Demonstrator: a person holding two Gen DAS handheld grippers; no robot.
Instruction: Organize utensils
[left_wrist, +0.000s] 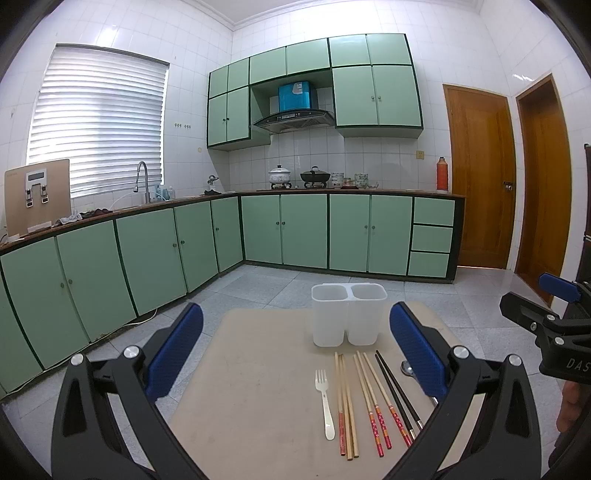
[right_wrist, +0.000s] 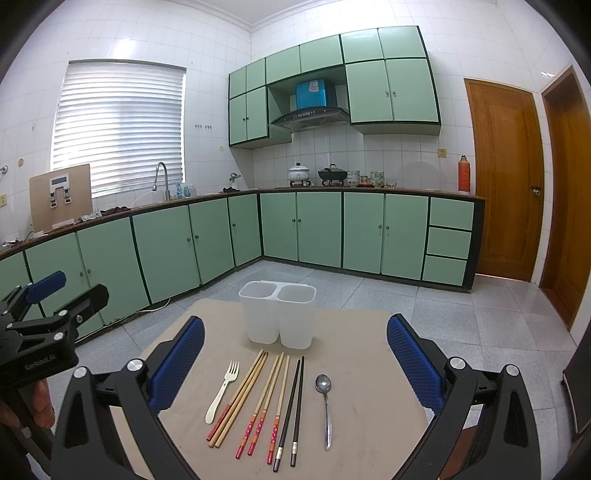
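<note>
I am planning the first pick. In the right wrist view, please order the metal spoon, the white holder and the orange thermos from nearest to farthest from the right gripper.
1. Metal spoon: on the board, just ahead of the right gripper.
2. White holder: at the board's far edge.
3. Orange thermos: on the far counter, right.

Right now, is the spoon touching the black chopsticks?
Apart. The right wrist view shows bare table between the spoon and the black chopsticks along their whole length.

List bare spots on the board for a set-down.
Free: the board right of the spoon, its left part beside the fork, and either side of the holder. Crowded: the utensil row from fork to spoon, just in front of the holder.
</note>
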